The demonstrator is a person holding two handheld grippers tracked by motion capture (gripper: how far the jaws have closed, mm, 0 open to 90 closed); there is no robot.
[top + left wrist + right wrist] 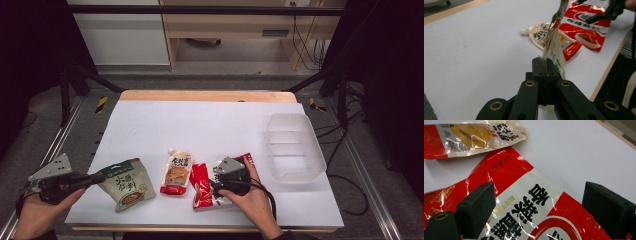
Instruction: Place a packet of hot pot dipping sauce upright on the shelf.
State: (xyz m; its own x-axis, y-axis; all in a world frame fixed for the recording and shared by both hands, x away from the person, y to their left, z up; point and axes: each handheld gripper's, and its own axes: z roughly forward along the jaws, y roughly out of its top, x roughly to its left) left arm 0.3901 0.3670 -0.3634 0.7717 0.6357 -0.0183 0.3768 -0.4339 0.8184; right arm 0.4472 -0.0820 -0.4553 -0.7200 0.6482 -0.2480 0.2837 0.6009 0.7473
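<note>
Green-and-white pouch [126, 184] — flat glossy film sachet with a printed bowl of soup, sealed edges slightly crinkled; held by its left edge, edge-on in the left gripper view, near the front left corner of the white table [210, 120]. Left gripper [100, 177] — black jointed jaws clamped tight on the pouch's thin seam, grey three-cornered plate on top, held in the person's left hand [37, 212]. Spouted pouch [176, 172] — cream and red shiny film, white screw cap at its top, lying flat just right of the green pouch. Red packet [202, 187] — larger rectangular foil bag, wrinkled and reflective, bold black characters on a white band; lies flat beside the spouted pouch, near the table's front edge. Right gripper [536, 212] — blocky black jaws spread wide, hovering close over the red packet, one jaw on each side of its printed band, nothing pinched. Clear plastic tub [295, 147] — translucent, rounded rectangular, ribbed walls, standing at the right side of the table, apart from the packets.
</note>
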